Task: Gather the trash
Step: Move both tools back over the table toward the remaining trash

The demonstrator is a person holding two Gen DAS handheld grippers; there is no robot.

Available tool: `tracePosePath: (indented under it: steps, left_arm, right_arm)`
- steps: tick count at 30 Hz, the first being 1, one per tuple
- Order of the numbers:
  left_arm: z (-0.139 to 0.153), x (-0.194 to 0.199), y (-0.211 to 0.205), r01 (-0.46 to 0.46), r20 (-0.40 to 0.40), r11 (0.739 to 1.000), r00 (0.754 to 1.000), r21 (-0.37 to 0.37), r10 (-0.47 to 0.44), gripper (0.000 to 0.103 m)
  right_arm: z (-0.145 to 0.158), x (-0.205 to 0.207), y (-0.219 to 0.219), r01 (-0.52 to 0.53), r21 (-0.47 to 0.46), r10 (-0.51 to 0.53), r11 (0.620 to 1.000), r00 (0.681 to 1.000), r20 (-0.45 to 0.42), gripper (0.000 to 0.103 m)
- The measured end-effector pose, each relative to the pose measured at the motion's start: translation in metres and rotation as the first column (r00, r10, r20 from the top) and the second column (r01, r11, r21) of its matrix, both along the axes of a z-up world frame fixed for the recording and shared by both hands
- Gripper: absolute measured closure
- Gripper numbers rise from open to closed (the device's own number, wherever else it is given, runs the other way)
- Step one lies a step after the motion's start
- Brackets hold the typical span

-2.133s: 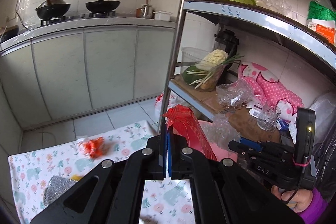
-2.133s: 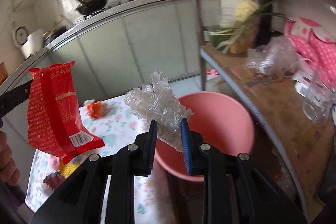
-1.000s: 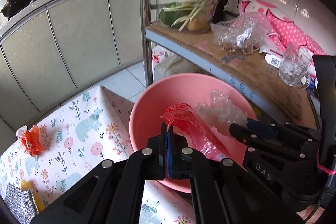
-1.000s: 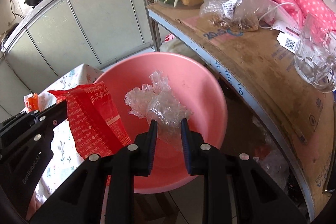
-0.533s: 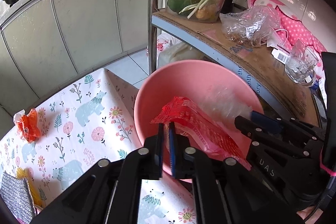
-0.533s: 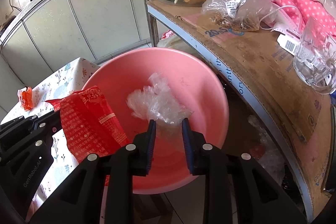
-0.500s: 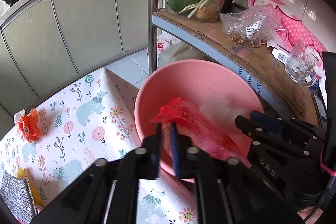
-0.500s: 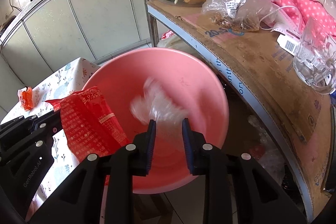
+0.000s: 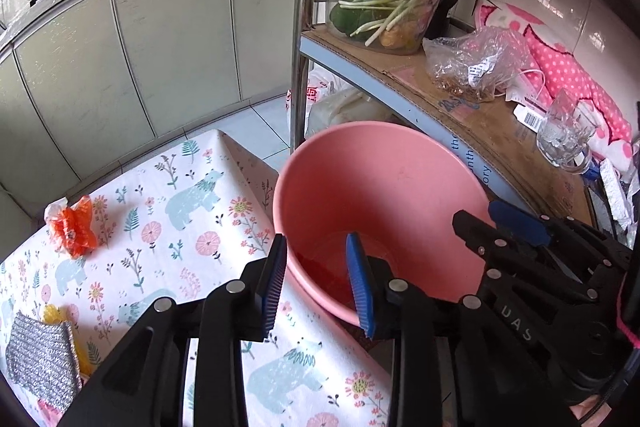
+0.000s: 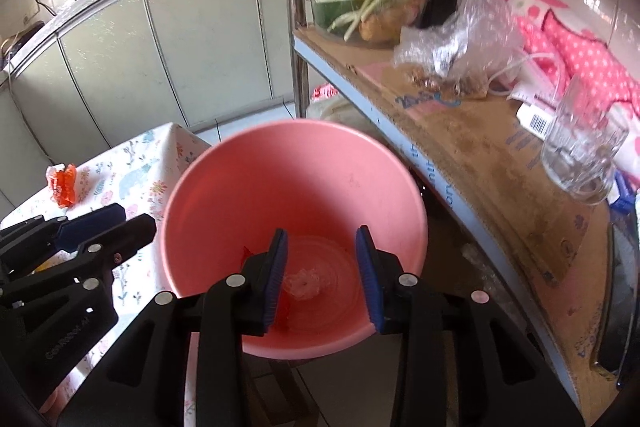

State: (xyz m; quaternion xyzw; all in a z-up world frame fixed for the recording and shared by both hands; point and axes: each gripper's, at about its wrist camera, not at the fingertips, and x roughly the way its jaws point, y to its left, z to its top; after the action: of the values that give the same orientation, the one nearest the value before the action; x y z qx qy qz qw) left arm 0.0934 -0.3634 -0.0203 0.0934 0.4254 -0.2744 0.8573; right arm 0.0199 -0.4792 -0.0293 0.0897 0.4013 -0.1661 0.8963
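So the red wrapper (image 10: 250, 255) and clear plastic wad (image 10: 301, 281) lie in the pink bin (image 10: 296, 171), both claws, left (image 9: 320, 281) and right (image 10: 323, 277), parted and empty above it, while an orange scrap (image 9: 72, 229) waits on the far-left desk (image 9: 168, 227).

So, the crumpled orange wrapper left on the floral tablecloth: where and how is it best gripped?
Probably from above, across the raised crumpled middle of the orange wrapper. It lies alone on the tablecloth, bunched into peaks rather than flat, so open jaws can straddle it and pinch a fold.
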Motion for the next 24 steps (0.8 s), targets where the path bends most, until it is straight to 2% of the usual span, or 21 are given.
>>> tracePosePath:
  steps: [8, 12, 24]
  left_arm:
    - [0.017, -0.014, 0.020, -0.015, 0.015, 1.000, 1.000, -0.028, 0.015, 0.072]
    - [0.026, -0.023, 0.034, -0.020, 0.026, 0.999, 0.999, -0.043, 0.021, 0.072]
    - [0.049, -0.052, 0.081, -0.051, 0.071, 0.997, 0.996, -0.063, 0.055, 0.072]
  right_arm:
    - [0.024, -0.013, 0.018, -0.022, -0.022, 0.024, 0.999, 0.998, 0.056, 0.065]
    - [0.034, -0.020, 0.026, -0.031, -0.032, 0.033, 0.999, 0.997, 0.076, 0.060]
    - [0.045, -0.036, 0.061, -0.094, -0.046, 0.098, 0.994, 0.991, 0.090, 0.059]
